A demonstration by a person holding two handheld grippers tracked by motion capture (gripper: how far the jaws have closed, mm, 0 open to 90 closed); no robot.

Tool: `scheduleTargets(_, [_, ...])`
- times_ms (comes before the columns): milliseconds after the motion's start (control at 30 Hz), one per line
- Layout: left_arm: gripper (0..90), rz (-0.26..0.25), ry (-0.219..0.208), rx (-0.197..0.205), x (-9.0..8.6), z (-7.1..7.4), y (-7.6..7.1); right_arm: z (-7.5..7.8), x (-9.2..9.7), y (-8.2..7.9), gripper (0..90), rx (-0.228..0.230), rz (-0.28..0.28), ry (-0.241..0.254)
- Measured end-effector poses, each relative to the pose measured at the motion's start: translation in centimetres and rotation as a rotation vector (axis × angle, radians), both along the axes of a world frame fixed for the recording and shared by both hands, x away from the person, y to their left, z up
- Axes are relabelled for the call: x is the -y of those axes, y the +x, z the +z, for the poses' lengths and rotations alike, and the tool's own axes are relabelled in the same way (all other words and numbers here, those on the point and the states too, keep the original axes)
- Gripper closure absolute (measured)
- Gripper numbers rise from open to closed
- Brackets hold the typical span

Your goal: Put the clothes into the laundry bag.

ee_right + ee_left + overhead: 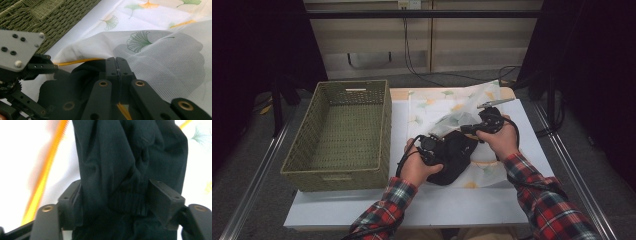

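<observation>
Woven green basket sits at the left of the table, apart from my work; right of it lies the white mesh laundry bag printed with ginkgo leaves, its orange-edged mouth lifted toward me. A black garment bunches at the bag's near edge, between my hands. My right gripper has its jaws pressed together, pinching the bag's rim, while my left gripper stands spread with the black cloth bulging between its pads.
</observation>
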State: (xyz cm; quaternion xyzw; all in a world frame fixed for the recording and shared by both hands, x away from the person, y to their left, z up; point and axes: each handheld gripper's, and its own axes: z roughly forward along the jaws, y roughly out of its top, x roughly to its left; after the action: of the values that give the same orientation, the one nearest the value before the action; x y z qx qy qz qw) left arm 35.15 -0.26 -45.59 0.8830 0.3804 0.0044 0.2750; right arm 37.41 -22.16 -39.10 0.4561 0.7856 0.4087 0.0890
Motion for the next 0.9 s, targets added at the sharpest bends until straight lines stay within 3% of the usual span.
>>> scheduleTargets(133, [43.0,-0.004,-0.001,-0.012,0.0,-0.1,0.0,0.0,0.0,0.0,90.0,0.001,-0.002,-0.005])
scheduleTargets(267, [62.7,-0.001,-0.020,-0.057,0.3,-0.1,-0.2,0.1,0.0,0.0,90.0,-0.003,-0.004,-0.002])
scheduleTargets(333, [68.2,0.001,-0.021,-0.061,0.4,-0.1,-0.3,0.1,0.0,0.0,90.0,-0.002,-0.005,0.001])
scheduleTargets(467, [72.3,0.025,-0.041,-0.085,0.4,-0.2,-0.1,0.1,-0.2,-0.1,90.0,-0.003,-0.002,-0.002])
scheduleTargets(833, [74.1,0.064,-0.107,-0.044,1.0,-0.2,0.8,0.3,-0.3,0.0,90.0,-0.009,0.001,0.005])
scheduleTargets(900, [74.1,0.055,-0.098,-0.039,1.2,-0.1,1.1,0.4,-0.3,0.0,90.0,-0.010,-0.004,0.006])
